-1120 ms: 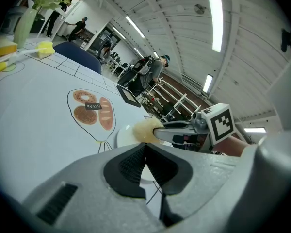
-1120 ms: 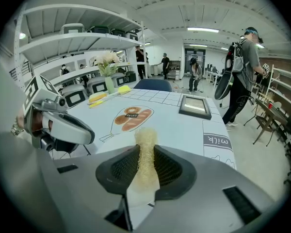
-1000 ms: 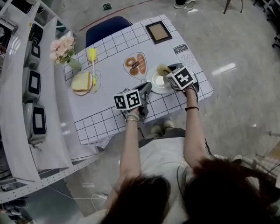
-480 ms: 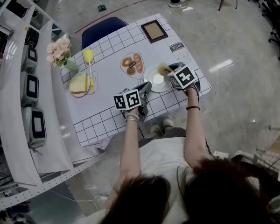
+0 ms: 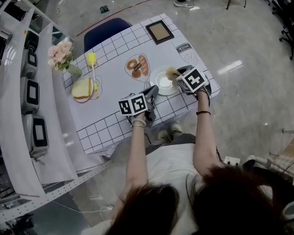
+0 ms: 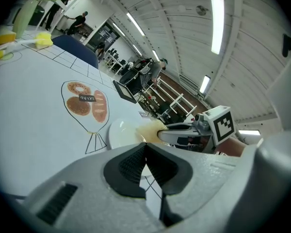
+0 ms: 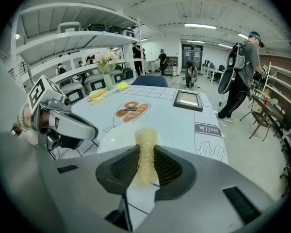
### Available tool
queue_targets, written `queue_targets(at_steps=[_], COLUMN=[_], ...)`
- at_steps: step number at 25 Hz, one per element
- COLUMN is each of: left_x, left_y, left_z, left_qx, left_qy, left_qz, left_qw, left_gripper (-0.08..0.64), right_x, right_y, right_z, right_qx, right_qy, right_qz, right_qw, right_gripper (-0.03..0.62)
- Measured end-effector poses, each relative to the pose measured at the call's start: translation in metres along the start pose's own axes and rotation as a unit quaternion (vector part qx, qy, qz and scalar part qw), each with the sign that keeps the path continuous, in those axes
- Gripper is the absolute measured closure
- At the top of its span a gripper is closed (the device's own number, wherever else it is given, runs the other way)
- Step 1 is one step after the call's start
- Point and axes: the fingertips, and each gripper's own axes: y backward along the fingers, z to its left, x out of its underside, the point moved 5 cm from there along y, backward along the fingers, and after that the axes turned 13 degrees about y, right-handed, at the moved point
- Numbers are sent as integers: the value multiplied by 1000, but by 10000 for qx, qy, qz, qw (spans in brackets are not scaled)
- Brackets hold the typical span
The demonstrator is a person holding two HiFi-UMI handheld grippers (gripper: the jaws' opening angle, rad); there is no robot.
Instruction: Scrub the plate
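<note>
A small white plate (image 5: pixel 162 82) lies near the front right of the grid-patterned table. My left gripper (image 5: pixel 153 90) is shut on the plate's left rim; in the left gripper view its pads (image 6: pixel 136 164) meet at the plate (image 6: pixel 117 131) edge. My right gripper (image 5: pixel 179 76) is shut on a straw-coloured scrub pad (image 5: pixel 171 72). The pad (image 7: pixel 146 142) sticks out past the right gripper (image 7: pixel 145 152) onto the plate (image 7: pixel 117 139). It touches the plate's right side. The left gripper (image 7: pixel 93 130) shows at that view's left.
On the cloth are a printed bread picture (image 5: pixel 137 66), a small picture frame (image 5: pixel 158 32), a yellow sponge (image 5: pixel 83 88), a yellow-headed brush (image 5: pixel 92 60) and a flower vase (image 5: pixel 61 53). A blue chair (image 5: pixel 105 31) stands behind the table and a shelf (image 5: pixel 32 92) runs along the left.
The head view has shifted a little. The right gripper with the pad has moved slightly along the plate's right side. The left gripper keeps its hold.
</note>
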Motion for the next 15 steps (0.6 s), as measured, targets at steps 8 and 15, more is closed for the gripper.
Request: queue_targets(at_steps=[8,15], left_x=[8,14], left_y=[0,0], left_z=[0,-1], left_qx=[19,27], left_qy=[9,20], left_qz=[88,164], left_qw=[10000,9999], left_gripper=[549,549], right_x=[4,10], right_y=[4,8], right_z=[6,12], right_qx=[-140,-182], right_qy=[101,28], right_qz=[50,145], right_qw=[9998,9997], right_gripper=[512,512])
